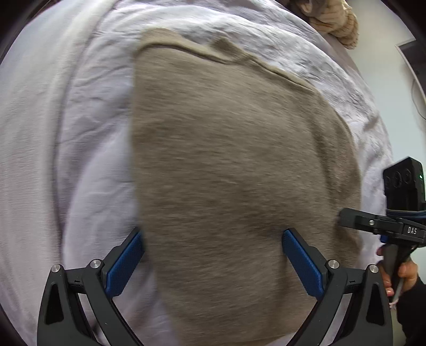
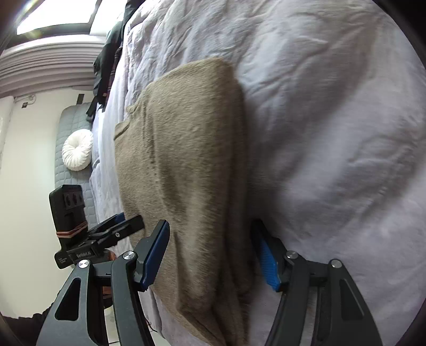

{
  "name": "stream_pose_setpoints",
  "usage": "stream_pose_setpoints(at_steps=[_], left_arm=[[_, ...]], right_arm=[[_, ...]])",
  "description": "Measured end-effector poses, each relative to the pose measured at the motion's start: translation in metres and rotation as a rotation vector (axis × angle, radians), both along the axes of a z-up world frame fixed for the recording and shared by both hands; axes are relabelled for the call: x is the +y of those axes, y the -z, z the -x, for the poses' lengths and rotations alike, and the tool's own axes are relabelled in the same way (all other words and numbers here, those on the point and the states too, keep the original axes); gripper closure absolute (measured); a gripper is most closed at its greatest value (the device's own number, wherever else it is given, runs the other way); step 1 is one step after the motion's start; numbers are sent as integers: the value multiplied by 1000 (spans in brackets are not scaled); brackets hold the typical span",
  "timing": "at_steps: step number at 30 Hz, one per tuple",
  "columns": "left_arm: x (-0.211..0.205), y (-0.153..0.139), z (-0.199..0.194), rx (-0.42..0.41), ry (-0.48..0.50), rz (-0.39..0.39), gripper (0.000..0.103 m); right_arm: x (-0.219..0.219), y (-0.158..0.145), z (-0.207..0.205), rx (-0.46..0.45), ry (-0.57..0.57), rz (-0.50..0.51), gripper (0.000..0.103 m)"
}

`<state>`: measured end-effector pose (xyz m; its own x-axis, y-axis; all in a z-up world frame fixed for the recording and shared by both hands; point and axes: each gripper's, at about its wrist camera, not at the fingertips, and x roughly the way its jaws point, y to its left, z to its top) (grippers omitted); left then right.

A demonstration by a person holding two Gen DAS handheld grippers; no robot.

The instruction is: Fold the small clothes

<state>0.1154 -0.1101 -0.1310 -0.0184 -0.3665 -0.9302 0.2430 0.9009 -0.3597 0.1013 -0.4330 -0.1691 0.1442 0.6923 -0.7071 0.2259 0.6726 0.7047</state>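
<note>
A taupe knit garment [image 1: 234,159] lies folded flat on a white bed cover [image 1: 80,119]. It also shows in the right wrist view [image 2: 191,159], with a folded edge along its right side. My left gripper [image 1: 213,239] is open, its blue pads [image 1: 125,263] spread over the garment's near edge. My right gripper [image 2: 213,239] is open too, with its blue pads [image 2: 267,263] on either side of the garment's near right part. The right gripper shows at the right edge of the left wrist view [image 1: 343,217], and the left gripper at the left of the right wrist view [image 2: 133,222].
A beige knit item [image 1: 335,21] lies at the far right of the bed. Dark clothes [image 2: 106,66] are piled at the far end. A grey quilted headboard [image 2: 69,117] with a round white cushion [image 2: 77,153] stands left of the bed cover [image 2: 332,133].
</note>
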Motion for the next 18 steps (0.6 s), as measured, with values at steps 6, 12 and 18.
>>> stream_pose_setpoints(at_steps=[6,12,18], left_arm=[[-5,12,-6,17,-1,24,1],[0,11,-6,-7,-9,33,3],[11,-13,2,-65,-25,66,36]], right_arm=[[21,7,-12,-16,-40,-23,34],[20,15,-12,0,9,-57,40],[23,-2,-1,-32,20,-150,73]])
